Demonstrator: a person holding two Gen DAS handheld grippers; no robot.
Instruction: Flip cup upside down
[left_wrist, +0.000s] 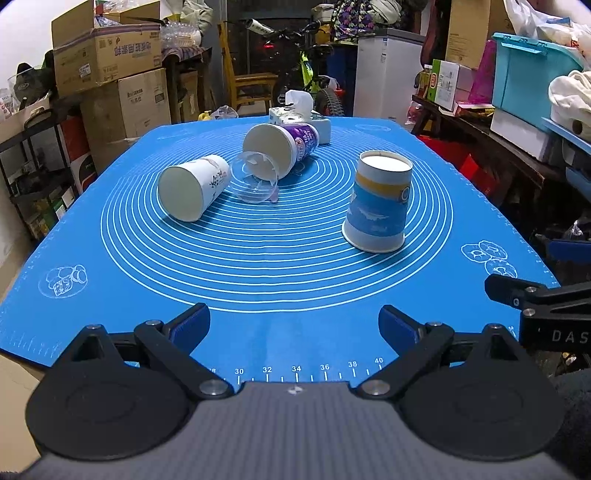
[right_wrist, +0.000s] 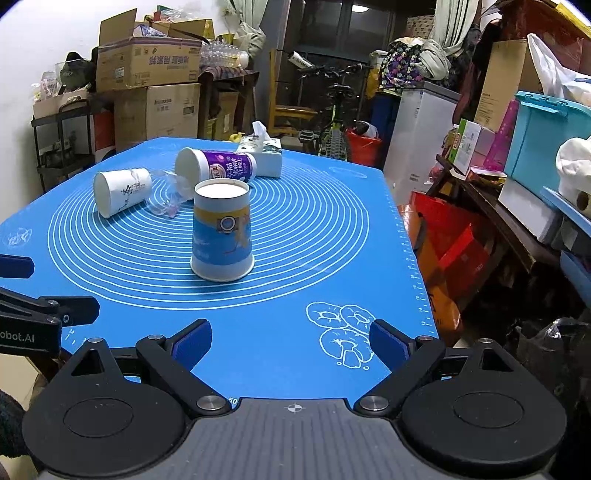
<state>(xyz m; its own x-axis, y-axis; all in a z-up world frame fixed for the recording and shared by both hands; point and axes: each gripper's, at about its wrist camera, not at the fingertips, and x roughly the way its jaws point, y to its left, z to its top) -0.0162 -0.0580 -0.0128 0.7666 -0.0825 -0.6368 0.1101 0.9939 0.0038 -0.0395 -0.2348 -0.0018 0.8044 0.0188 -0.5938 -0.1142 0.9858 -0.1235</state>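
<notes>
A blue-and-white paper cup (left_wrist: 376, 201) stands upside down, mouth on the blue mat (left_wrist: 258, 266); it also shows in the right wrist view (right_wrist: 221, 230). A white paper cup (left_wrist: 194, 186) lies on its side at the left (right_wrist: 122, 190). A purple-and-white cup (left_wrist: 282, 146) lies on its side behind (right_wrist: 218, 166). A clear plastic cup (left_wrist: 256, 179) lies on its side between them (right_wrist: 168, 201). My left gripper (left_wrist: 294, 325) is open and empty above the mat's near edge. My right gripper (right_wrist: 290, 341) is open and empty, well short of the blue cup.
A tissue box (left_wrist: 299, 118) sits at the mat's far edge (right_wrist: 264, 153). Cardboard boxes (left_wrist: 110, 62) stack at the left. A bicycle (right_wrist: 336, 125), a white cabinet (right_wrist: 421, 133) and shelves with bins (right_wrist: 535, 147) crowd the back and right. The mat (right_wrist: 314, 240) ends at the right table edge.
</notes>
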